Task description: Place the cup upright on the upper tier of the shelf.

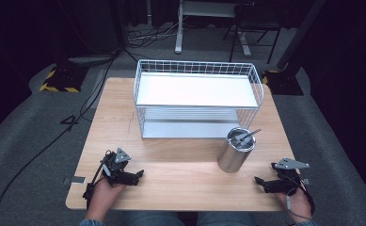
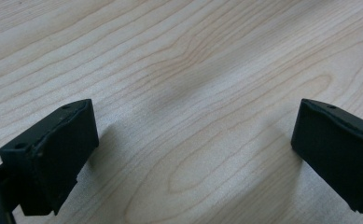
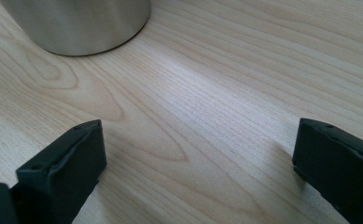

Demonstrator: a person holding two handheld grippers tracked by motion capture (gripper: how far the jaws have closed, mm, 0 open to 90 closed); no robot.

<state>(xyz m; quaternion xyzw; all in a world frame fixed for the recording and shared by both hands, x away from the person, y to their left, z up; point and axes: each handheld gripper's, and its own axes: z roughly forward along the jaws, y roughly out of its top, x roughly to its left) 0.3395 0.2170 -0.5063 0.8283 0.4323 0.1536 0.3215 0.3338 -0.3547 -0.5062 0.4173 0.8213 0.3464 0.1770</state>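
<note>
A round steel canister (image 1: 236,149) stands on the wooden table (image 1: 171,160) right of centre, with metal utensils (image 1: 246,136) sticking out of its top. Its base (image 3: 76,25) appears at the top left of the right gripper view. My left gripper (image 1: 137,175) rests low over the table near the front left, open, with bare wood between its jaws (image 2: 193,140). Over at the front right, my right gripper (image 1: 259,183) is open too, a short way from the canister and holding nothing (image 3: 198,158).
A white wire basket shelf (image 1: 197,96) with two tiers stands at the back of the table, just behind the canister. Cables (image 1: 67,122) run across the grey floor to the left. Desk and chair legs (image 1: 218,28) stand beyond the table.
</note>
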